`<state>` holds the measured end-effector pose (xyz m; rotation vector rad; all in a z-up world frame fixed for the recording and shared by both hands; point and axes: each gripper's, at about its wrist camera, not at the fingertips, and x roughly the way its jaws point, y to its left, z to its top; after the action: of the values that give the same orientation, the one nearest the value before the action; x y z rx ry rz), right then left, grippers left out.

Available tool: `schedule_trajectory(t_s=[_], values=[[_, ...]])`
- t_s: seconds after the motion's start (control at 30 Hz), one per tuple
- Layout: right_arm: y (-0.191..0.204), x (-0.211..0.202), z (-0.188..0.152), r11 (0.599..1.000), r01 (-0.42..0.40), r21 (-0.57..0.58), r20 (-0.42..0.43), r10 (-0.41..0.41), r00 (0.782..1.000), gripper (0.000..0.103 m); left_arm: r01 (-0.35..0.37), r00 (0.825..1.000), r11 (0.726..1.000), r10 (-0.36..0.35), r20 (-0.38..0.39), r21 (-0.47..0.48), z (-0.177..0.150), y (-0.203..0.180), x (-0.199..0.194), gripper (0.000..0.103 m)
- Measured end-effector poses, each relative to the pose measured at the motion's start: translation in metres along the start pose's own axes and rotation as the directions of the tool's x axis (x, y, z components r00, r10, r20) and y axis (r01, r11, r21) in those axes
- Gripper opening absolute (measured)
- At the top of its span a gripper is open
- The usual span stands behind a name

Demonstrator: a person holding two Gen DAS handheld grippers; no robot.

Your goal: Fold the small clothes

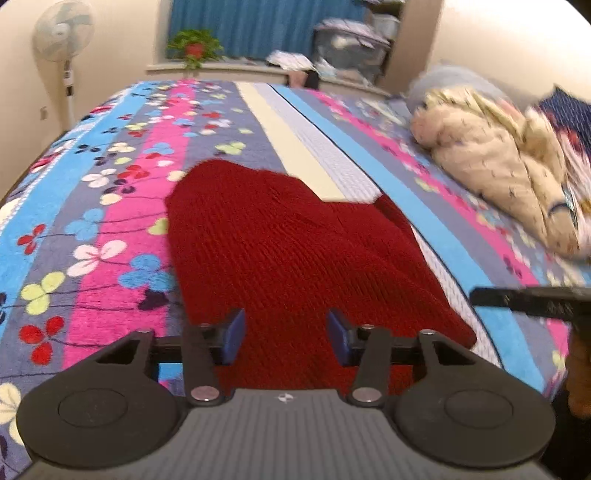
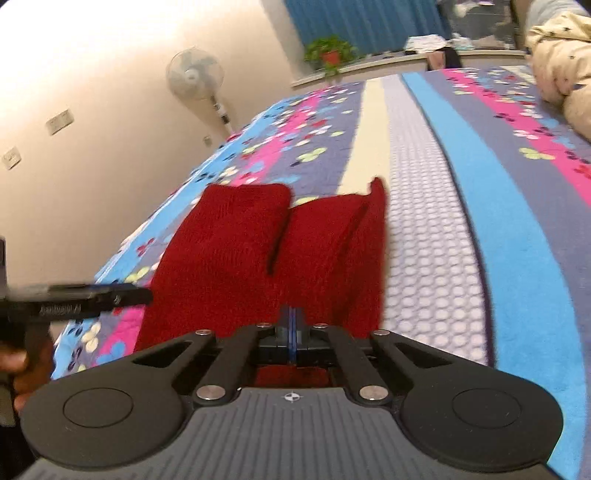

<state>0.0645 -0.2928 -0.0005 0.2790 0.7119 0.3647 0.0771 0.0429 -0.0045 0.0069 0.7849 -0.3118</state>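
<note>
Dark red knitted garment [image 1: 295, 266] lies on striped floral bedspread [image 1: 110, 206] — left gripper [image 1: 286, 338] fingers spread above it; right gripper [image 2: 291, 332] fingers pressed together, nothing visibly pinched.

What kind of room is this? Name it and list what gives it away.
Most likely a bedroom in a home. A bed with a flowered striped bedspread fills the view, a standing fan is by the wall, and a potted plant sits on a ledge before a blue curtain.
</note>
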Motion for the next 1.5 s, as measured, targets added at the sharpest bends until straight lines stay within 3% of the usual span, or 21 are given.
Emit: schedule_trajectory(t_s=[0.07, 0.13, 0.23, 0.27, 0.3, 0.33, 0.37, 0.53, 0.67, 0.73, 0.8, 0.87, 0.93, 1.0, 1.07, 1.1, 1.17, 1.27, 1.33, 1.43, 1.5], values=[[-0.012, 0.013, -0.004, 0.998, 0.044, 0.036, -0.070, -0.041, 0.997, 0.000, -0.041, 0.994, 0.997, 0.048, -0.098, 0.065, -0.008, -0.007, 0.018, 0.051], [-0.019, 0.023, -0.010, 0.996, 0.065, 0.062, -0.111, -0.058, 0.992, 0.000, -0.084, 0.987, 0.988, 0.100, -0.129, 0.129, -0.013, -0.015, 0.028, 0.052], [-0.013, 0.013, -0.002, 0.996, 0.003, 0.088, -0.007, -0.003, 1.000, 0.006, -0.073, 0.992, 0.991, 0.084, -0.097, 0.110, -0.010, -0.015, 0.022, 0.054], [-0.010, 0.008, 0.000, 0.996, -0.021, 0.083, 0.026, 0.019, 0.999, 0.023, -0.070, 0.993, 0.993, 0.079, -0.093, 0.092, -0.010, -0.013, 0.020, 0.054], [-0.007, 0.005, 0.002, 0.996, -0.040, 0.075, 0.055, 0.036, 0.998, 0.049, -0.070, 0.993, 0.995, 0.076, -0.087, 0.078, -0.009, -0.010, 0.019, 0.054], [-0.003, 0.004, 0.001, 0.997, -0.050, 0.063, 0.076, 0.046, 0.996, 0.057, -0.072, 0.994, 0.995, 0.078, -0.079, 0.072, -0.009, -0.009, 0.017, 0.054], [0.002, 0.006, 0.001, 0.998, -0.056, 0.040, 0.078, 0.053, 0.996, 0.058, -0.078, 0.994, 0.994, 0.083, -0.069, 0.070, -0.008, -0.009, 0.016, 0.054], [0.024, 0.033, -0.007, 0.992, -0.060, -0.114, -0.002, 0.060, 0.998, 0.048, -0.113, 0.994, 0.993, 0.113, -0.006, 0.030, -0.002, -0.003, 0.005, 0.054], [0.034, 0.050, -0.017, 0.980, -0.020, -0.198, -0.054, 0.009, 0.998, 0.016, -0.129, 0.991, 0.992, 0.129, 0.046, -0.010, 0.003, 0.001, -0.001, 0.054], [0.031, 0.038, -0.012, 0.986, -0.039, -0.165, -0.019, 0.037, 0.999, 0.015, -0.129, 0.988, 0.991, 0.130, 0.081, -0.025, 0.008, 0.002, -0.006, 0.054], [0.027, 0.003, 0.001, 0.989, -0.080, -0.127, 0.083, 0.091, 0.992, 0.014, -0.110, 0.985, 0.993, 0.115, 0.127, -0.043, 0.012, 0.002, -0.012, 0.054], [0.025, -0.033, 0.008, 0.987, -0.093, -0.134, 0.167, 0.115, 0.979, 0.014, -0.072, 0.983, 0.996, 0.079, 0.166, -0.050, 0.016, -0.001, -0.017, 0.054], [0.014, -0.047, 0.002, 0.992, -0.025, -0.122, 0.173, 0.046, 0.984, 0.014, -0.039, 0.983, 0.999, 0.043, 0.178, -0.028, 0.019, -0.007, -0.017, 0.054], [-0.005, -0.035, -0.009, 0.997, 0.030, -0.074, 0.048, -0.026, 0.998, 0.014, -0.026, 0.987, 1.000, 0.023, 0.161, 0.016, 0.020, -0.016, -0.009, 0.054], [-0.018, -0.010, -0.027, 0.998, 0.042, -0.048, -0.121, -0.048, 0.991, 0.014, -0.055, 0.995, 0.996, 0.048, 0.091, 0.073, 0.017, -0.024, 0.010, 0.055], [-0.019, -0.005, -0.031, 0.998, 0.047, -0.045, -0.137, -0.052, 0.989, 0.015, -0.085, 0.996, 0.991, 0.082, 0.035, 0.107, 0.014, -0.027, 0.024, 0.062], [-0.014, -0.001, -0.032, 0.996, 0.044, -0.076, -0.118, -0.053, 0.992, 0.017, -0.133, 0.990, 0.982, 0.137, -0.017, 0.131, 0.010, -0.028, 0.038, 0.066], [-0.012, -0.005, -0.029, 0.998, 0.024, -0.058, -0.102, -0.030, 0.994, 0.023, -0.113, 0.993, 0.992, 0.115, -0.020, 0.064, 0.013, -0.021, 0.035, 0.066], [-0.009, -0.010, -0.019, 0.999, 0.017, -0.051, -0.053, -0.020, 0.998, 0.029, -0.107, 0.994, 0.993, 0.107, 0.005, 0.047, 0.015, -0.019, 0.029, 0.066], [0.002, -0.018, -0.015, 0.996, 0.000, -0.092, 0.058, 0.005, 0.998, 0.048, -0.097, 0.992, 0.993, 0.091, 0.083, 0.068, 0.022, -0.021, 0.017, 0.066], [0.006, -0.012, -0.016, 0.993, 0.005, -0.121, 0.049, 0.001, 0.999, 0.054, -0.082, 0.988, 0.993, 0.070, 0.137, 0.080, 0.028, -0.027, 0.013, 0.066]])
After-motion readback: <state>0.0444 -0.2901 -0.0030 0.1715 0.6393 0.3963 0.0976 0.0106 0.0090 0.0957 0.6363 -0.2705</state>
